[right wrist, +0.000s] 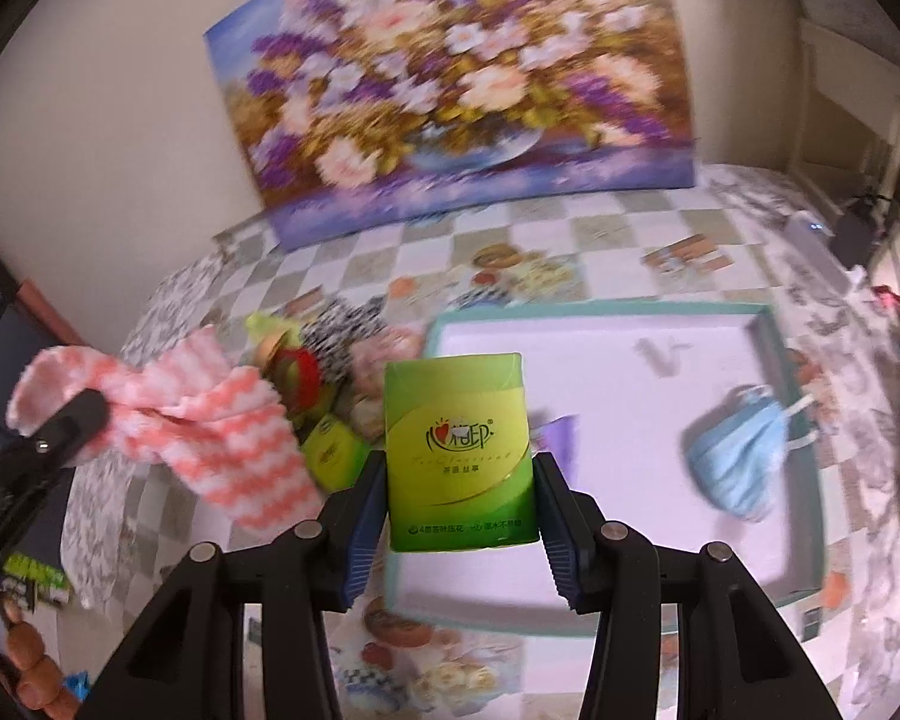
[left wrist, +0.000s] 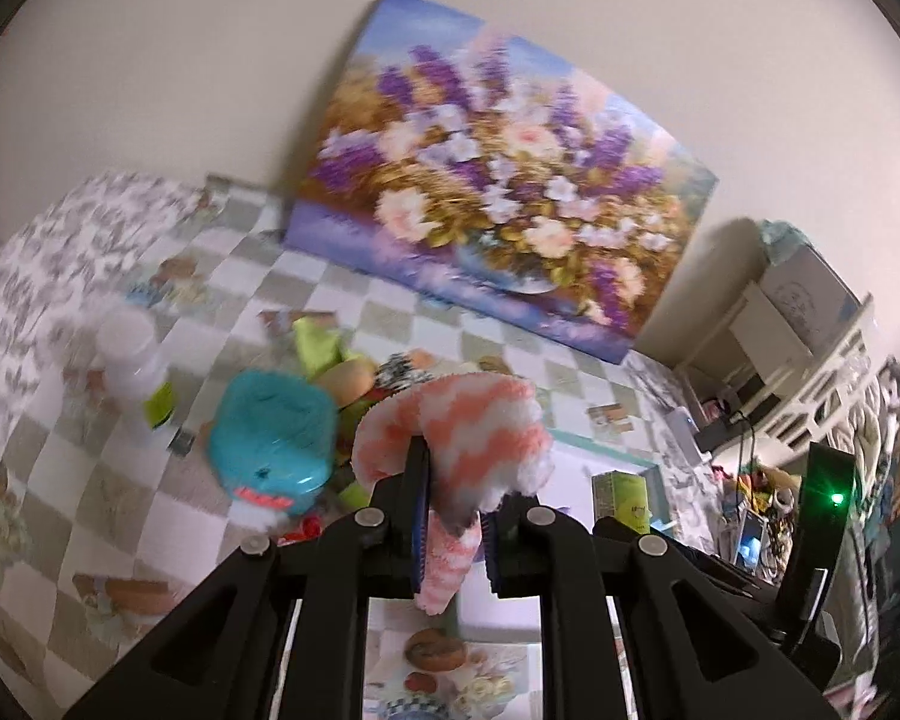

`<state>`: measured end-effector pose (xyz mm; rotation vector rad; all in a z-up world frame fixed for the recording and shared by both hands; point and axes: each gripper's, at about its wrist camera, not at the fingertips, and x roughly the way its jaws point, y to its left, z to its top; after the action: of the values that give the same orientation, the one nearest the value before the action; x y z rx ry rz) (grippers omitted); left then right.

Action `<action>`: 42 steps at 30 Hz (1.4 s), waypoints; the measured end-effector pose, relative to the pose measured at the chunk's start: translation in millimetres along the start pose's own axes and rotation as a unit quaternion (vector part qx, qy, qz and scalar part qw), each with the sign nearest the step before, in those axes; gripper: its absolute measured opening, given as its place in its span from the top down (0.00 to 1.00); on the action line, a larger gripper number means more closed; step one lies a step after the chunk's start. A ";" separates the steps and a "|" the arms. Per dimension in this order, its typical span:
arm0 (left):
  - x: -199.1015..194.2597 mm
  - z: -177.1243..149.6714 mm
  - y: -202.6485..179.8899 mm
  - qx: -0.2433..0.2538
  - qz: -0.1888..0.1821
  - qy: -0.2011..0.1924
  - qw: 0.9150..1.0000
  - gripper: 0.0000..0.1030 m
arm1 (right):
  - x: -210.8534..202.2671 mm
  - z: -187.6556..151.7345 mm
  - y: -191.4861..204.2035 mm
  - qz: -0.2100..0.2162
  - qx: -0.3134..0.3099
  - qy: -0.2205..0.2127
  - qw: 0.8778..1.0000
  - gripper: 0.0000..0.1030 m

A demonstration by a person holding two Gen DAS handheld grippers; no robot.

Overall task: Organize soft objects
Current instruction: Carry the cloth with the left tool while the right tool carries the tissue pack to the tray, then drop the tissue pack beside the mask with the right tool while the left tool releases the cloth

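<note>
Your left gripper (left wrist: 453, 516) clenched on fuzzy pink-white zigzag sock (left wrist: 450, 438), limp, lifted above checkered tablecloth (left wrist: 150, 480). Your right gripper (right wrist: 459, 516) grasping glossy green rectangular tissue pack (right wrist: 459, 450) over near-left edge of white tray (right wrist: 600, 372); crumpled blue mask (right wrist: 738, 456) lies right inside.

Green tissue pack (right wrist: 461, 450): a red-and-white logo in Chinese characters is printed; smaller lines below are illegible; red lettering on the teal container (left wrist: 272, 441) is blurred.
</note>
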<state>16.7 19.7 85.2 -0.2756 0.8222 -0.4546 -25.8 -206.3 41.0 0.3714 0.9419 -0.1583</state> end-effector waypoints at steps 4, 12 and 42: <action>8.8 5.3 -31.2 0.030 -0.012 0.004 0.999 0.85 | -9.5 5.3 -25.3 -0.044 0.020 -0.021 0.999 0.51; 41.2 -1.1 -103.8 0.099 -0.050 0.018 0.994 0.85 | -19.8 11.8 -79.2 -0.111 0.064 -0.037 0.991 0.51; 224.5 -59.7 -74.9 0.069 0.034 0.188 0.979 0.85 | 77.8 8.4 -140.7 -0.136 0.119 0.071 0.981 0.51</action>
<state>83.7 -159.1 -66.9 -0.0301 1.1588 -0.5053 -15.2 -337.5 -51.8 0.4778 1.1169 -0.5040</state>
